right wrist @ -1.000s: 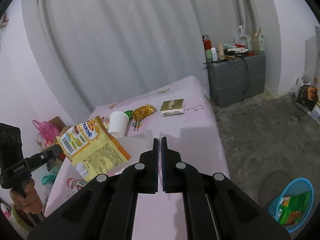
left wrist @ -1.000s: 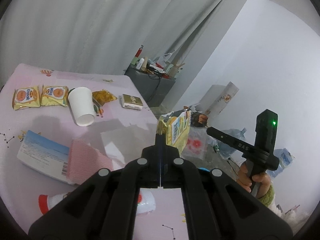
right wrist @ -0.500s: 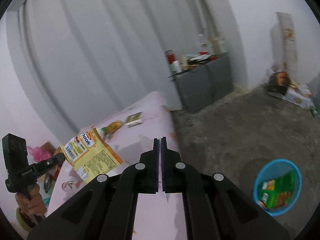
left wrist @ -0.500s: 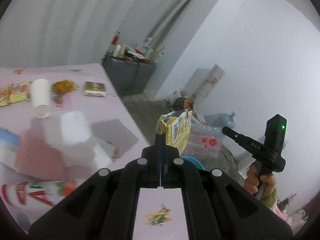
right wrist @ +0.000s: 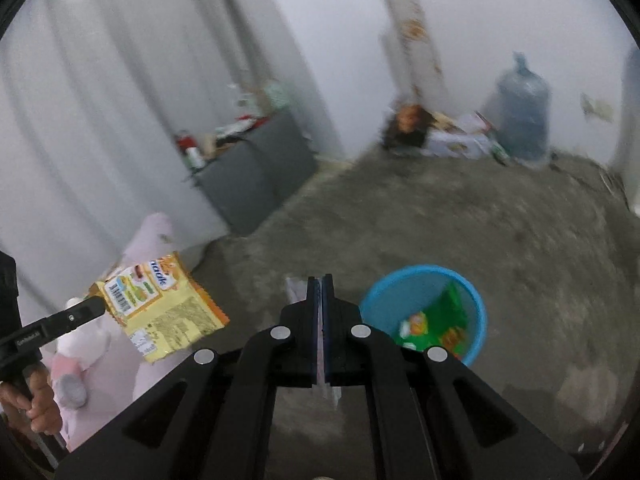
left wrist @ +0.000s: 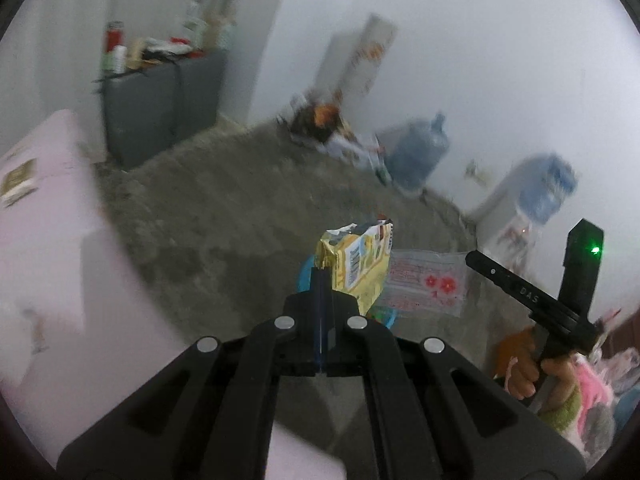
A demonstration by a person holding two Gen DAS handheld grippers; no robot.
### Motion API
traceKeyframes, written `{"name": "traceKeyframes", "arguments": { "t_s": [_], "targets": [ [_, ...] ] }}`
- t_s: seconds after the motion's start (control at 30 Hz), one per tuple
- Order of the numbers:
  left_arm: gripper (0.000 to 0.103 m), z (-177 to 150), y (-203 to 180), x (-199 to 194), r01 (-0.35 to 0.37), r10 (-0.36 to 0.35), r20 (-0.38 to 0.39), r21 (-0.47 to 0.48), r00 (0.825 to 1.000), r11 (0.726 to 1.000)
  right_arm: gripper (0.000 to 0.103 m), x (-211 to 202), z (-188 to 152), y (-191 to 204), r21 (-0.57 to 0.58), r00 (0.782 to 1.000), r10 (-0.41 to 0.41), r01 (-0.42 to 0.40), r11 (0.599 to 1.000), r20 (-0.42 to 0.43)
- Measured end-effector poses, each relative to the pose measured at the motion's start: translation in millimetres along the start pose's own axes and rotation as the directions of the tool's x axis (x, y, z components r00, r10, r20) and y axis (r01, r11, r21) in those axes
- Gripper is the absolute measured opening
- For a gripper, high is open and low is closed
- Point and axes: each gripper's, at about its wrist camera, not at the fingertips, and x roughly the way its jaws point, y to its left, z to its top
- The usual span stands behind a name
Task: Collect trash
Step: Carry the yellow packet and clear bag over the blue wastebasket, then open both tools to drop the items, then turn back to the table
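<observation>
"Left wrist view first: how is the wrapper [left wrist: 356, 264] looking?"

"It is showing as one yellow snack wrapper, crinkled, with its top torn open and silver inside. It is hanging over the grey floor [left wrist: 224, 216], just in front of a blue bin [left wrist: 303, 278] that is peeking out behind it."

"And the left gripper [left wrist: 322, 276]?"

"Its jaws are pressing together on the wrapper's lower left corner. At the right, a hand [left wrist: 520, 372] is holding the right gripper [left wrist: 469, 257], whose tip is meeting one clear bag [left wrist: 424, 284] printed with red flowers."

"Right wrist view: what is showing there?"

"The right gripper [right wrist: 322, 280] is sitting clamped on the bag [right wrist: 294, 288], which is poking out as a thin clear sheet above and below the jaws. The bin [right wrist: 476, 300] is standing on the floor [right wrist: 480, 220] just right of the tips, with one green packet [right wrist: 440, 320] lying inside."

"And the wrapper [right wrist: 160, 312]?"

"It is dangling at the left from the left gripper [right wrist: 98, 306], barcode side facing the camera, apart from the bin."

"Counts?"

"Two grippers, one yellow wrapper, one bag, one bin, one green packet."
</observation>
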Motion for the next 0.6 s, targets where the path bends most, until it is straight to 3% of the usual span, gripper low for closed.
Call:
{"name": "traceKeyframes", "arguments": {
  "t_s": [0.23, 0.5, 0.53, 0.57, 0.6],
  "targets": [
    [0.000, 5, -51, 128, -0.074, 0.089, -0.148, 0.105, 0.985, 0.992, 0.002, 56, -9, -67, 0.108, 0.993, -0.077, 0.086, 0.990, -0.084],
    [0.000, 2, -53, 234, -0.122, 0.137, -0.242, 0.080, 0.960, 0.989, 0.002, 126, -11, -102, 0.198, 0.983, -0.102, 0.131, 0.971, -0.151],
    [0.010, 1, -50, 245, -0.127, 0.140, -0.260, 0.064, 0.955, 0.990, 0.007, 134, -13, -107, 0.212, 0.981, -0.107, 0.140, 0.967, -0.161],
    [0.020, -1, -45, 254, -0.136, 0.142, -0.278, 0.040, 0.950, 0.990, 0.018, 146, -16, -116, 0.232, 0.976, -0.117, 0.159, 0.960, -0.186],
    [0.036, 0, -39, 260, -0.147, 0.146, -0.285, 0.019, 0.947, 0.989, 0.027, 153, -19, -121, 0.242, 0.971, -0.123, 0.172, 0.955, -0.205]
  ]
}}
